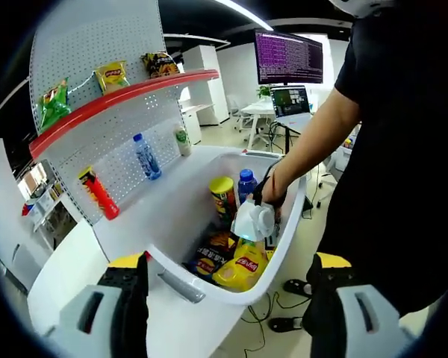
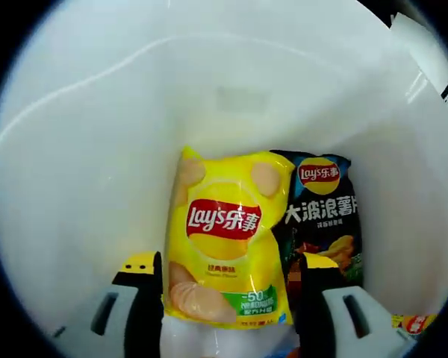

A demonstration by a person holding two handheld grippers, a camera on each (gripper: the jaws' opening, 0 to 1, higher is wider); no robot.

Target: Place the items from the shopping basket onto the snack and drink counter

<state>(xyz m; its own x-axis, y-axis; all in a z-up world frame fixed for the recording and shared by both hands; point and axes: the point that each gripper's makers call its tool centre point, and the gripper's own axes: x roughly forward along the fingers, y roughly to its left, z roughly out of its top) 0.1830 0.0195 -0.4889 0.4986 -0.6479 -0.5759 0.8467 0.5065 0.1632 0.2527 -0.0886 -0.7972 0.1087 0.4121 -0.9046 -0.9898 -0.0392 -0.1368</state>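
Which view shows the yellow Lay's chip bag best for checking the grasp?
The right gripper view: the yellow Lay's chip bag lies front up and close between that gripper's open jaws, logo readable. In the left gripper view the same bag is small, at the basket's near end, partly behind the right gripper.

Your basket (image 1: 209, 287) sits on the counter (image 1: 67, 276) before the pegboard shelf (image 1: 119, 93), can (image 1: 222, 195) and bottle (image 1: 246, 183) upright at its far end, two chip bags side by side on its floor, Lay's bag (image 2: 222, 239) left of the dark bag (image 2: 321, 216), between your right gripper's (image 2: 228, 298) jaws.
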